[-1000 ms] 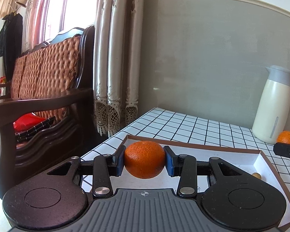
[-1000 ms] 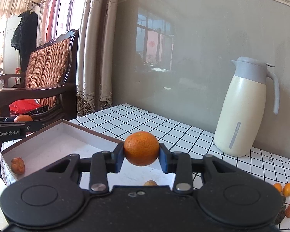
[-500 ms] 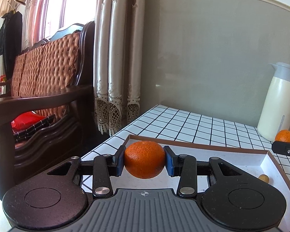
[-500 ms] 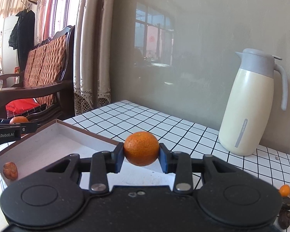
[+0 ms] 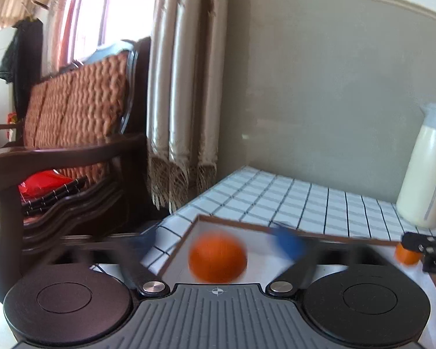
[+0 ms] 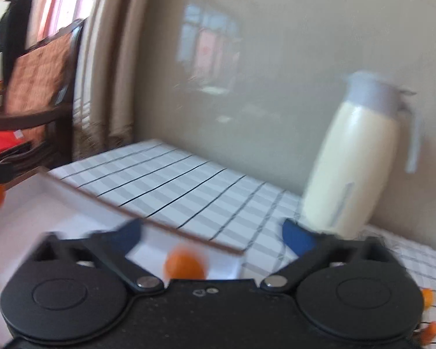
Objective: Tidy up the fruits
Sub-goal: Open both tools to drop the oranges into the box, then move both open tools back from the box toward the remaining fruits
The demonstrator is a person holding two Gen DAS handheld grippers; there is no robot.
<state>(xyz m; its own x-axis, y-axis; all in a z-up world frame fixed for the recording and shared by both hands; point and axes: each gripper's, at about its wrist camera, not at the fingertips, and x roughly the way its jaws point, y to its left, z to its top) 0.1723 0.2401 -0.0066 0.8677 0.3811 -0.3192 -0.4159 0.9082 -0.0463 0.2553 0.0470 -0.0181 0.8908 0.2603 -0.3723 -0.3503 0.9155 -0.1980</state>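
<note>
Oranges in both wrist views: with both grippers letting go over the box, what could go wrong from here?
1. The left gripper is opening; its orange is free between the pads, near the box's brown rim, and might roll against it.
2. The right gripper is opening too; its orange sits close to the box corner and could bounce out onto the checked table.
</note>
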